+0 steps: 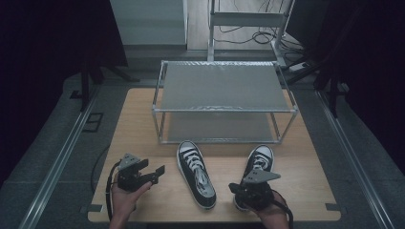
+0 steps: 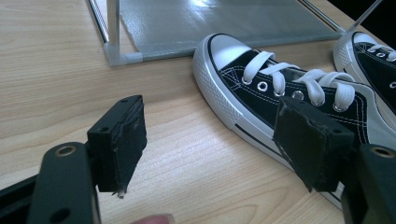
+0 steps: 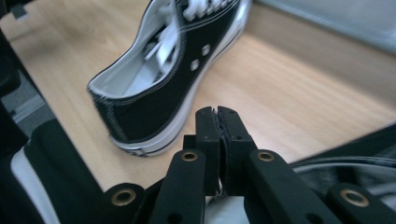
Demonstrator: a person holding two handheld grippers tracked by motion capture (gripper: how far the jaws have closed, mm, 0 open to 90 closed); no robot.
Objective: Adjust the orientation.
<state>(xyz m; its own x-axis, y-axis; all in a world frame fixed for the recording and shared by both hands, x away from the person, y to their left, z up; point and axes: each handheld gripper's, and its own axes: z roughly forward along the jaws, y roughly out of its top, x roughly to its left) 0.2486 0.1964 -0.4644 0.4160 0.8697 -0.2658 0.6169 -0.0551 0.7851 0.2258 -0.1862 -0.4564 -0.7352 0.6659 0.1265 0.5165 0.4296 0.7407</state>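
Observation:
Two black canvas sneakers with white laces and toe caps lie on the wooden table [image 1: 138,124], toes toward the rack. The left sneaker [image 1: 197,174] [image 2: 261,88] [image 3: 163,88] lies mid-table; the right sneaker [image 1: 260,160] [image 2: 373,51] lies beside it. My left gripper [image 1: 156,174] [image 2: 212,135] is open and empty. It sits low over the table left of the left sneaker and points at its side. My right gripper [image 1: 234,187] [image 3: 218,114] is shut on nothing. It hovers over the right sneaker's heel, with its jaws turned toward the left sneaker's heel.
A two-level metal shelf rack [image 1: 222,86] [image 2: 210,18] [image 3: 336,18] with grey panels stands at the back of the table, close behind the toes. Bare wood lies left of the left gripper. Cables [image 1: 248,36] lie on the floor beyond the rack.

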